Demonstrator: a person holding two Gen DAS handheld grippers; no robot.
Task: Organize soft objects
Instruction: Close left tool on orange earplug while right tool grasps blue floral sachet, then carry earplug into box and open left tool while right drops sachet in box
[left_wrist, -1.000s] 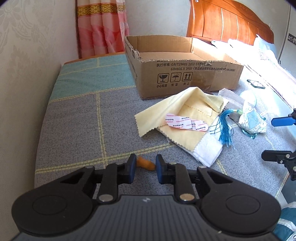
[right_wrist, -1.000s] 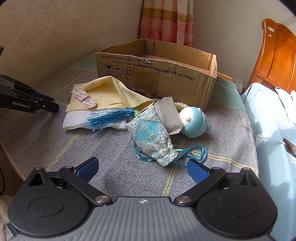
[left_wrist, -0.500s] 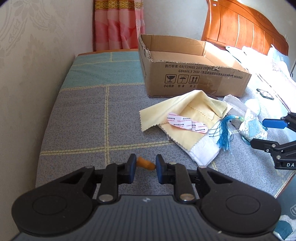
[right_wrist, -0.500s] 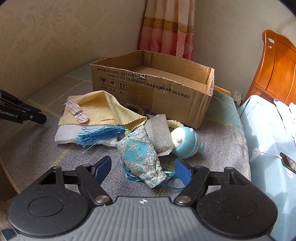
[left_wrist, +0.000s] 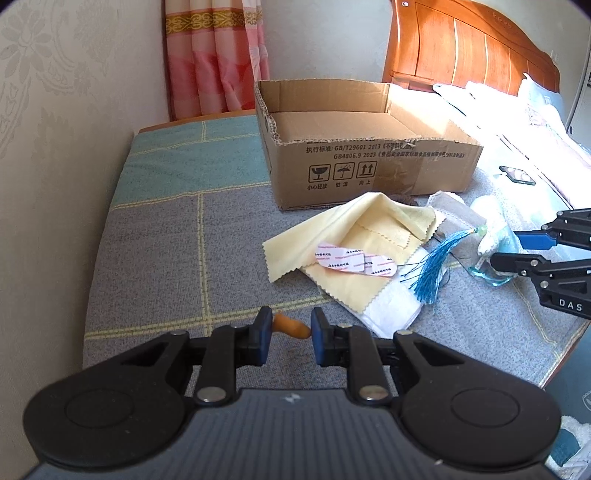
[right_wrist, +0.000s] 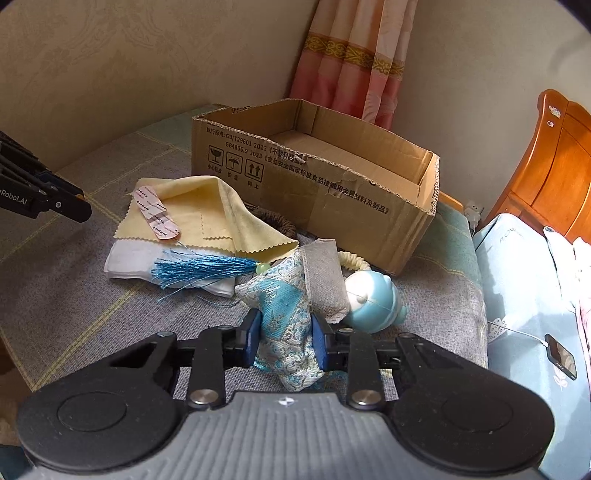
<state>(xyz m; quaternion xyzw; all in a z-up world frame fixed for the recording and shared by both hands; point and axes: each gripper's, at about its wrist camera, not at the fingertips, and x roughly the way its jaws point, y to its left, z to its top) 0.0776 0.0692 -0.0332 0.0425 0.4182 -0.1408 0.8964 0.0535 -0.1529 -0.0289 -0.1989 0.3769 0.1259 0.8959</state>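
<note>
My right gripper (right_wrist: 284, 332) is shut on a blue brocade pouch (right_wrist: 284, 306) that lies on the grey bedspread; both pads press its sides. A blue tassel (right_wrist: 207, 267) trails from it over a white cloth (right_wrist: 129, 262). A grey pouch (right_wrist: 325, 280) and a pale blue round toy (right_wrist: 373, 302) lie against it. My left gripper (left_wrist: 290, 332) is shut on a small orange piece (left_wrist: 291, 328) just above the bedspread. A yellow cloth (left_wrist: 351, 225) with pink strips (left_wrist: 351, 260) lies in front of the open cardboard box (left_wrist: 369, 173).
The wall runs along the left of the bed and a curtain (left_wrist: 218, 55) hangs behind the box. A wooden headboard (left_wrist: 461, 44) and pale bedding lie to the right. A phone (right_wrist: 561, 356) rests on that bedding. A brown ring (right_wrist: 277, 221) peeks from under the yellow cloth.
The right jaws went from wide open to shut around the brocade pouch. The left gripper kept its hold on the orange piece while its view shifted a little.
</note>
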